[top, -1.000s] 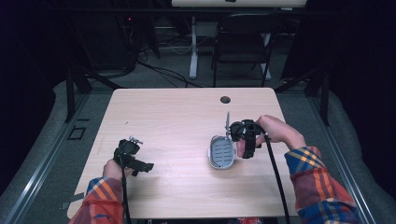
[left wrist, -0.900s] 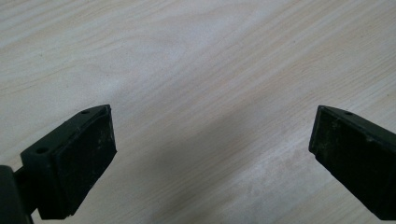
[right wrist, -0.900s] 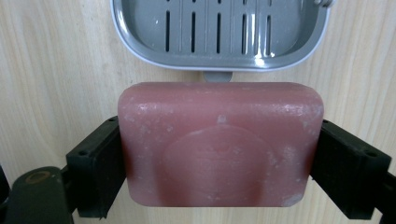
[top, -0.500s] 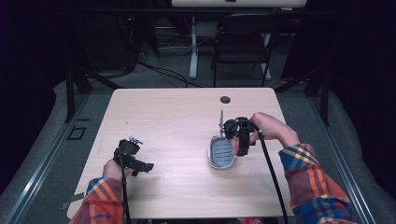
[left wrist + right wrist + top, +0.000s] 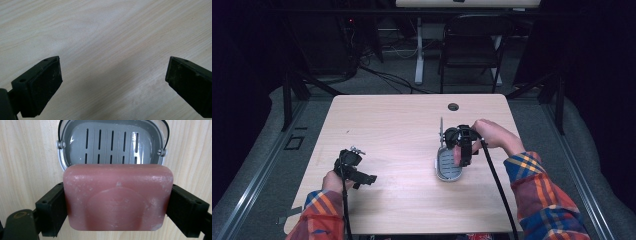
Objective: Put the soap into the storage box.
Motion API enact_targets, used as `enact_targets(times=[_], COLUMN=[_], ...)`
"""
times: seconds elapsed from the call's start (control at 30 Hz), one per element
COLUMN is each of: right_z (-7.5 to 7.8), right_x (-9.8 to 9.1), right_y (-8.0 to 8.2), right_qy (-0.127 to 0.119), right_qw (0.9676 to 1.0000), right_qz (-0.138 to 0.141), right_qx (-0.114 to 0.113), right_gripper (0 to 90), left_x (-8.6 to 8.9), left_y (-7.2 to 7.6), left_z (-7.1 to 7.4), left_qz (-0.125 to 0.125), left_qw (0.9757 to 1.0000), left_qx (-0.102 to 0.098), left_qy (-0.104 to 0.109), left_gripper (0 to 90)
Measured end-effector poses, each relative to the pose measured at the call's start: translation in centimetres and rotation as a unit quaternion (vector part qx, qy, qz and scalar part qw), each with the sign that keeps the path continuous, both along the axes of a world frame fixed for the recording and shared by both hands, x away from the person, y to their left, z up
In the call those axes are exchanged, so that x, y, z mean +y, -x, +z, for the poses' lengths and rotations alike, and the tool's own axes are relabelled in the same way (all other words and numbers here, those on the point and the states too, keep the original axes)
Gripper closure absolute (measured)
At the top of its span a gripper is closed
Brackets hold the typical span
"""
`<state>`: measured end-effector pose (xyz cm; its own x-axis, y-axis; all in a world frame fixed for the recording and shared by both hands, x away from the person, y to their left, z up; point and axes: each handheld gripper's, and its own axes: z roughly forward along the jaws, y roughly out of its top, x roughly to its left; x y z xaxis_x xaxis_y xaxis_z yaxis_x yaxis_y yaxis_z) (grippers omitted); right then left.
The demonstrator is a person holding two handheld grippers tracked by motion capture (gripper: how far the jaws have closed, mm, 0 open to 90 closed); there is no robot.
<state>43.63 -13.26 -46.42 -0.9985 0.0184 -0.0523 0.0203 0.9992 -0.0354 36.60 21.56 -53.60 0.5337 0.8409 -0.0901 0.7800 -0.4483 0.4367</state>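
Observation:
A pink bar of soap [image 5: 117,192] sits clamped by its two ends between the black jaws of my right gripper [image 5: 117,206]. Just beyond it lies a grey soap dish [image 5: 112,142] with a slotted insert, its inside bare. From above, the right gripper [image 5: 460,150] hovers over the dish [image 5: 446,167] at the table's right middle, and the dish's lid [image 5: 441,131] stands upright behind it. My left gripper [image 5: 364,179] rests near the front left, open, with bare wood between its jaws [image 5: 112,72].
The light wooden table [image 5: 402,130] has a round cable hole [image 5: 453,106] near its far edge. A black chair [image 5: 472,45] and desk legs stand beyond the table. Cables trail from both grippers toward the front edge.
My right gripper has carried the soap leftward, from beside the dish to over it. The left gripper has stayed put.

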Motion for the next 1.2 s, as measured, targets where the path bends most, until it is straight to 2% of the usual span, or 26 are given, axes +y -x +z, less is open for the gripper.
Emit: enact_targets(times=[0.07, 0.2, 0.5, 1.0, 1.2], right_z=[0.0, -0.2, -0.8, -2.4, -3.0], right_x=[0.1, 0.6, 1.5, 2.5, 2.8], right_y=[-0.1, -0.2, -0.2, -0.5, -0.7], right_qy=[0.003, -0.008, -0.008, 0.005, 0.004], right_qw=[1.0, 1.0, 0.9999, 0.9998, 0.9998], right_qz=[0.004, 0.001, 0.0, 0.001, -0.007], right_qx=[-0.002, 0.004, 0.007, 0.017, 0.021], right_gripper=[13.0, 13.0, 13.0, 13.0, 13.0], left_x=[0.0, 0.0, 0.0, 0.0, 0.0], left_y=[0.0, 0.0, 0.0, 0.0, 0.0], left_z=[0.0, 0.0, 0.0, 0.0, 0.0], left_qz=[0.001, -0.001, -0.001, -0.002, -0.002], left_qw=[1.0, 1.0, 1.0, 1.0, 1.0], left_qx=[-0.001, -0.001, -0.002, -0.003, -0.003], left_qy=[0.0, -0.001, 0.001, 0.002, 0.002], left_gripper=[0.6, 0.6, 0.6, 0.6, 0.6])
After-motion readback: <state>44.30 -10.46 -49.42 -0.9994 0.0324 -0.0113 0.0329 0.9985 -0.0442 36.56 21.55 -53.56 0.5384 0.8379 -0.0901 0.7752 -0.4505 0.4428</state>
